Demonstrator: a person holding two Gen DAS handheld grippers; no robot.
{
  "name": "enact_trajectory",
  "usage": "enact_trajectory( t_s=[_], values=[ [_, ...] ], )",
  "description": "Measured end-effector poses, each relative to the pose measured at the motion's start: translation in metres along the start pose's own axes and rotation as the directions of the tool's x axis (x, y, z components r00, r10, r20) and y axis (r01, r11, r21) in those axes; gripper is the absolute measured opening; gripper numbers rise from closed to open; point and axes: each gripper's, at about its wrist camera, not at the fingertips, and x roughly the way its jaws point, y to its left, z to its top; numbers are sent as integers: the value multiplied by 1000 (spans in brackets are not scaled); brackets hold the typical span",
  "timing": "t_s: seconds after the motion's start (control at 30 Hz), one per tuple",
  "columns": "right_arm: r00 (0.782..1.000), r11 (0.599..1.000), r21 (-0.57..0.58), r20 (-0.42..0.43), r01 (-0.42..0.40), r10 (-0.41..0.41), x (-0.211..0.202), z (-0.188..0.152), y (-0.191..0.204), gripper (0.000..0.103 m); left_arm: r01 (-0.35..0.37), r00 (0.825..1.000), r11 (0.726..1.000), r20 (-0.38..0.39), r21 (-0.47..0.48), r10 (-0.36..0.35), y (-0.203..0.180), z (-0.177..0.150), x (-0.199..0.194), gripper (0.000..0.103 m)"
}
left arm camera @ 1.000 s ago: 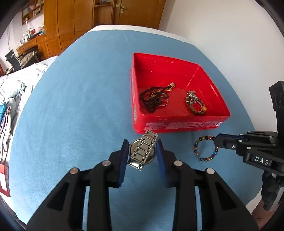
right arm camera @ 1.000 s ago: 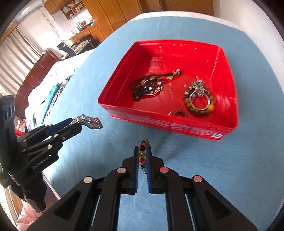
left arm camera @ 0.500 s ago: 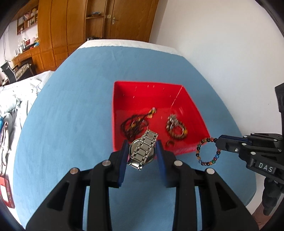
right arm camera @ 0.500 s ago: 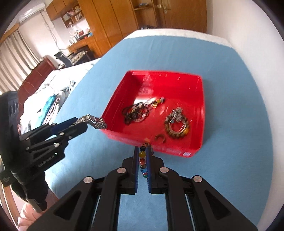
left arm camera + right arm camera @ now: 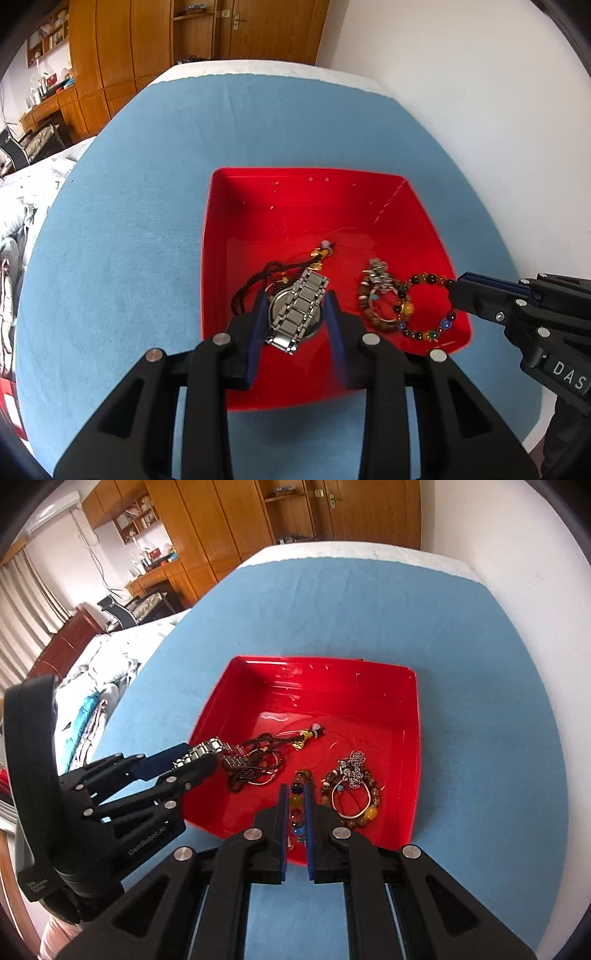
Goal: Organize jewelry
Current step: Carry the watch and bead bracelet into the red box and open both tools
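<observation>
Over the red tray (image 5: 436,229), which sits on the blue-covered worktop (image 5: 129,221), both loads hang above the tray's near half, so the drop point lies straight below each hand-held gripper rather than ahead of it. The left hand-held gripper (image 5: 297,321) is partly closed on a silver watch (image 5: 297,314), its blue pads pressing the case from either side while the metal strap runs away from the camera, along the fingers, over a dark cord necklace (image 5: 255,284) lying on the tray floor. The right hand-held gripper (image 5: 295,808) is pinched fully together on a multicoloured bead bracelet (image 5: 297,801); in the left wrist view the loop (image 5: 424,306) dangles beside it, overlapping a brown bead bracelet with a silver charm (image 5: 376,291) already in the tray.

Neither load appears to touch the tray floor. Judging from this, both hands are equally well placed, and releasing should land each piece inside the walls. The watch would likely fall onto the necklace, and the bracelet onto the charm piece, risking a tangle.
</observation>
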Motion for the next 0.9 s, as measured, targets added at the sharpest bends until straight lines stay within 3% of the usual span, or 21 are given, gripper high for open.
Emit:
enact_trajectory(
  t_s=[0.33, 0.6, 0.67, 0.73, 0.9],
  values=[
    [998, 999, 46, -63, 4, -1, 49, 5, -26, 8, -36, 998, 999, -61, -8, 35, 1, 12, 42, 30],
    [999, 997, 68, -48, 24, -20, 53, 3, -43, 16, -41, 996, 999, -76, -15, 40, 0, 19, 54, 32],
    [999, 997, 73, -39, 22, -20, 49, -1, -45, 20, -36, 998, 999, -56, -13, 36, 1, 18, 44, 44],
    [999, 997, 74, -22, 30, -28, 44, -3, -46, 31, -43, 999, 999, -26, -4, 43, 0, 18, 35, 47],
    [999, 996, 75, 10, 51, -52, 30, -7, -48, 42, -48, 999, 999, 12, -14, 48, 4, 14, 14, 54]
  ],
)
